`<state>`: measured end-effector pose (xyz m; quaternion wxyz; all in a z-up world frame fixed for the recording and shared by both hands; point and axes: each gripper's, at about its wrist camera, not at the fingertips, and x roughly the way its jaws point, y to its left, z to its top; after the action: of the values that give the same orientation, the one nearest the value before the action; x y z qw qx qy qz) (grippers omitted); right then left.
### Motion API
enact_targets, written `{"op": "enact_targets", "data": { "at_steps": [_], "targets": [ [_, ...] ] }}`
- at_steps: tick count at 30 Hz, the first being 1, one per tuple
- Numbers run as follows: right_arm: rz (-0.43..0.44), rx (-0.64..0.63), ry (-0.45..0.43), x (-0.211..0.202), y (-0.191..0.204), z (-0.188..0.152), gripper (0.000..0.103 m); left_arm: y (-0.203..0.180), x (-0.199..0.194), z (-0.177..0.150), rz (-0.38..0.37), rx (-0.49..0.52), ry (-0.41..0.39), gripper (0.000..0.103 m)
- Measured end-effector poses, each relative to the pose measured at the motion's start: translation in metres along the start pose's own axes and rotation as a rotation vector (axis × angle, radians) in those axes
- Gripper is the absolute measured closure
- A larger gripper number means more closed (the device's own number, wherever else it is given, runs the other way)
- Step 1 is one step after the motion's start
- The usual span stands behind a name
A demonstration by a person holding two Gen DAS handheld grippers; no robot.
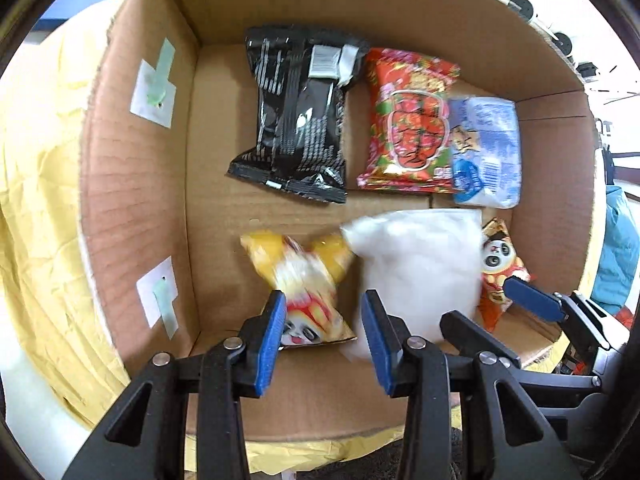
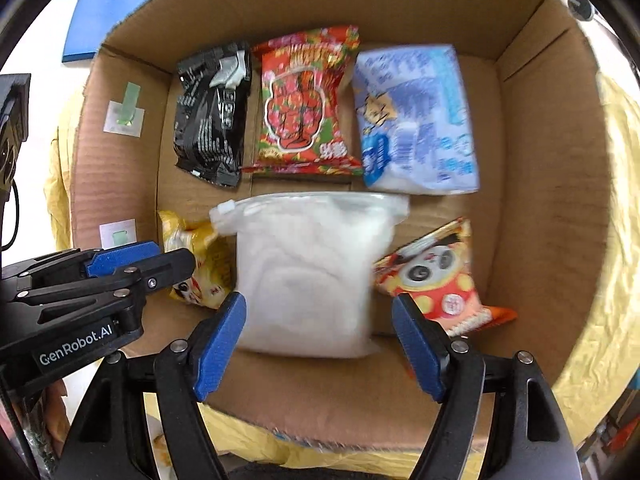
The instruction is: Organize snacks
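Here, both of your grippers hover over the near edge of an open cardboard box (image 2: 532, 208), and both are released. Your left gripper (image 1: 324, 320) has its jaws apart, with the lower end of the yellow panda snack packet (image 1: 300, 280) lying between the blue pads (image 1: 272, 344); the picture is blurred there, so you cannot tell if a pad touches the packet. Your right gripper (image 2: 320, 340) is opened wide, and the near end of the white zip bag (image 2: 308, 272) lies between its fingertips without being clamped.

The white zip bag lies flat in the middle of the near row on the box floor. The yellow panda snack packet is just beside it on the left, with one corner of the bag over it. The red panda snack packet (image 2: 436, 276) is on the right, tilted, touching the bag's edge.

Farther in, a second row lies against the back wall: the black snack packet (image 2: 212, 116) at the left, the red and green candy packet (image 2: 304, 104) in the middle, and the pale blue packet (image 2: 416, 120) at the right. The candy packet and the pale blue packet touch each other.

On the left wall of the box there are two white stickers with green tape (image 1: 154, 84). The box rests on a crumpled yellow cloth (image 1: 36, 168).
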<state>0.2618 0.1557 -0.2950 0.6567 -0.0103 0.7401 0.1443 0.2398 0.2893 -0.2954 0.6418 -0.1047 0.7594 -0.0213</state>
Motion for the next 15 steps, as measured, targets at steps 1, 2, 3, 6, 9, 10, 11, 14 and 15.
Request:
{"op": "enact_targets", "data": {
  "at_steps": [1,2,3,6,9,10,11,14,15],
  "targets": [
    [-0.008,-0.003,-0.01,-0.005,0.0,0.0,0.025,-0.003,-0.005,-0.002,0.0,0.004,-0.013,0.066],
    [-0.019,-0.005,-0.019,-0.01,0.0,0.0,0.025,-0.005,-0.009,-0.005,0.001,0.008,-0.027,0.066],
    [-0.029,-0.004,-0.029,-0.014,-0.002,-0.001,0.025,-0.006,-0.011,-0.003,0.003,0.01,-0.04,0.066],
    [-0.08,-0.001,-0.053,-0.026,-0.007,-0.004,0.025,-0.01,-0.023,-0.012,-0.004,0.009,-0.082,0.066],
    [-0.11,0.006,-0.066,-0.037,-0.011,-0.005,0.025,-0.015,-0.036,-0.022,-0.001,0.014,-0.132,0.066],
    [-0.108,0.01,-0.071,-0.037,-0.012,-0.006,0.025,-0.018,-0.043,-0.023,0.005,0.019,-0.148,0.066],
    [-0.107,0.016,-0.075,-0.039,-0.016,-0.008,0.025,-0.021,-0.048,-0.021,0.011,0.023,-0.163,0.066],
    [-0.121,0.031,-0.092,-0.048,-0.032,-0.025,0.025,-0.029,-0.058,-0.026,0.052,0.034,-0.218,0.066],
    [-0.13,0.04,-0.098,-0.05,-0.034,-0.027,0.025,-0.032,-0.061,-0.026,0.065,0.04,-0.234,0.066]
  ]
}}
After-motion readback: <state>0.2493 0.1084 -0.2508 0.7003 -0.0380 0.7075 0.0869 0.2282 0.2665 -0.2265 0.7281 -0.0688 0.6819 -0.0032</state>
